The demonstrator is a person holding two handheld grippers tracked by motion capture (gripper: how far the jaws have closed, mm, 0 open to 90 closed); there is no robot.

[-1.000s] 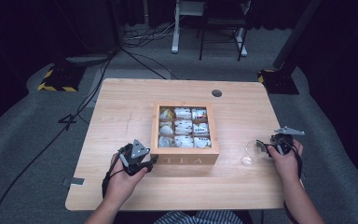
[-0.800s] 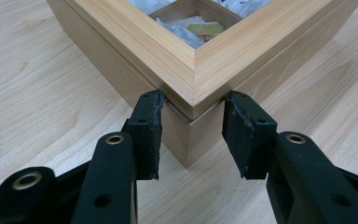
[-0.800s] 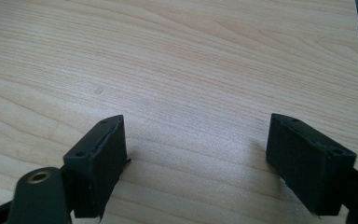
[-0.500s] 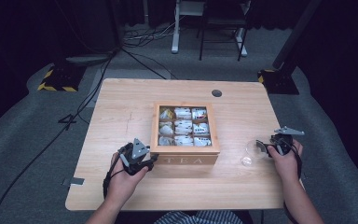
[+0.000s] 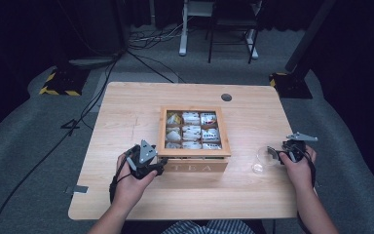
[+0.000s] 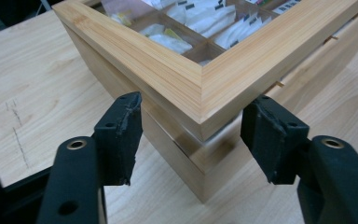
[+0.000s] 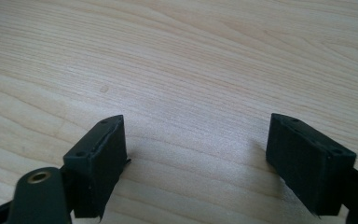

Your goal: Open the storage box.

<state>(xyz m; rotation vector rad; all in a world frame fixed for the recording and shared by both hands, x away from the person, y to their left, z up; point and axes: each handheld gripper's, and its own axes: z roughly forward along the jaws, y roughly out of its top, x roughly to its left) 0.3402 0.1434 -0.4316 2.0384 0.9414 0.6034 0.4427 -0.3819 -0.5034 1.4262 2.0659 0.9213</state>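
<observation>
A wooden tea box [image 5: 195, 152] marked TEA stands mid-table, its compartments holding white tea bags [image 5: 191, 131]. My left gripper [image 5: 159, 168] sits at the box's front left corner. In the left gripper view that corner of the box [image 6: 168, 70] pokes between the jaws of the left gripper [image 6: 193, 126]. The jaws have just been opening, and the pads stand clear of the wood on both sides. My right gripper [image 5: 274, 152] rests at the table's right side. Its jaws are open over bare tabletop in the right gripper view [image 7: 196, 154].
A small clear glass object [image 5: 262, 160] lies on the table just left of the right gripper. A round cable hole [image 5: 226, 97] sits near the far edge. The table's front edge [image 5: 185, 214] runs close below both hands. Cables cross the floor at the left.
The left gripper stays at the box's front left corner with barely any shift. The right hand has kept still.
</observation>
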